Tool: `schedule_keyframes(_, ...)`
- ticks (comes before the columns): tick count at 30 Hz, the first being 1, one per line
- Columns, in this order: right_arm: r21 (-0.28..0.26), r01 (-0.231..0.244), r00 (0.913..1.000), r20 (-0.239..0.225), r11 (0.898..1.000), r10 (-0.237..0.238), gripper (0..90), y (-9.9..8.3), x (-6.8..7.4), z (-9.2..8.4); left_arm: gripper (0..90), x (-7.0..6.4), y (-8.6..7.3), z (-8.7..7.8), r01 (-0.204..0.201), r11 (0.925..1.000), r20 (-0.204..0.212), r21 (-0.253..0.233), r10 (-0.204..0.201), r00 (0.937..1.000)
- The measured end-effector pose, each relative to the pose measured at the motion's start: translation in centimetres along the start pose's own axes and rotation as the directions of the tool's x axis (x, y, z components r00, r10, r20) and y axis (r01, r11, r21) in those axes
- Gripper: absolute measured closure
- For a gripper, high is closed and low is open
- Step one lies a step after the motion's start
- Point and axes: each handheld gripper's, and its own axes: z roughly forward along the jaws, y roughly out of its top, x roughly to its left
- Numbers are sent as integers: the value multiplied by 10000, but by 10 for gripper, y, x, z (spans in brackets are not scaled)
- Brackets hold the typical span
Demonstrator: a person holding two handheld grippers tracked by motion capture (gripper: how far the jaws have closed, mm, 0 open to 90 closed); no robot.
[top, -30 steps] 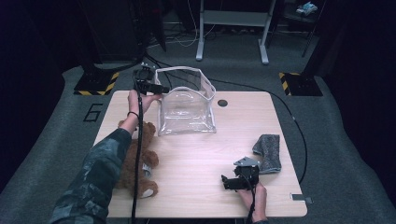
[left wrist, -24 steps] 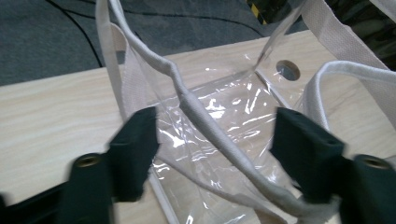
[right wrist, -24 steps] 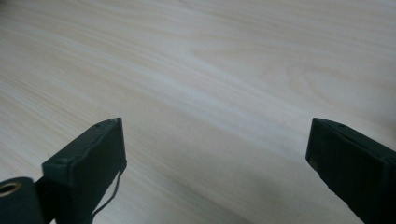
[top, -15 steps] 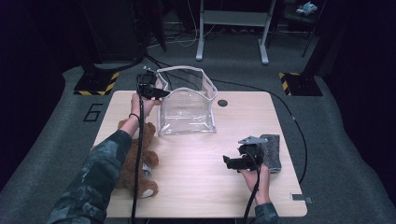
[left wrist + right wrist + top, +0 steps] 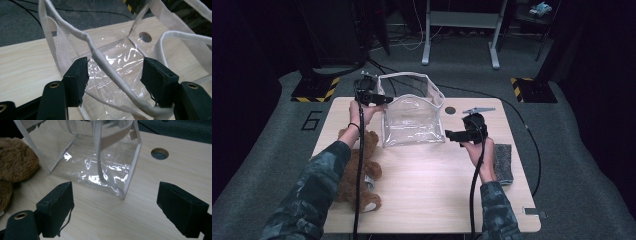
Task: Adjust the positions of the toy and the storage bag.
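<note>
Clear plastic tote bag (image 5: 414, 117) stands upright at the far middle of the wooden table (image 5: 432, 190), mouth up, and I read the work as getting that mouth held wide so something can go in. My left gripper (image 5: 379, 99) sits at the bag's far-left rim. In the left gripper view its jaws stand partly apart with the white webbing handle (image 5: 105, 67) running between them; the pads do not press on it, and the jaws have just been opening. I judge I am re-seating that grip on the strap rather than holding it.

My right gripper (image 5: 451, 135) hovers off the table by the bag's right wall, jaws wide with nothing between them, though they have just been closing a little. It points at the bag's near corner, seen in the right gripper view, probably to catch the opposite side.

The bag is thin, glossy film, creased and throwing bright glints, with white stitched piping along its edges giving it a boxy shape. Its straps are soft woven tape, limp and looping. It will likely buckle if pinched on the film alone, so the strap or piping is the safer hold.

A brown plush teddy bear (image 5: 359, 170) lies at the near left, fuzzy and floppy, and a grey cloth (image 5: 503, 162) rests flat at the right edge.
</note>
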Motion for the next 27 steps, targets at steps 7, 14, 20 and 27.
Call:
schedule_keyframes(7,-230,-189,9998,35,9996,190,168,36,0,14,657,-5,0,-1,-266,9989,179,384,260,9995)
schedule_keyframes(14,-591,-715,9974,27,9957,717,233,66,-4,21,565,-4,0,-1,-227,9985,64,496,224,9997)
schedule_keyframes(20,-504,-1170,9926,253,9918,1184,356,81,-7,35,486,3,0,-2,-99,9991,-132,403,104,9999)
schedule_keyframes(27,63,-1127,9921,560,9936,1122,641,83,-2,54,468,12,1,-11,-338,9994,-835,31,340,9959)
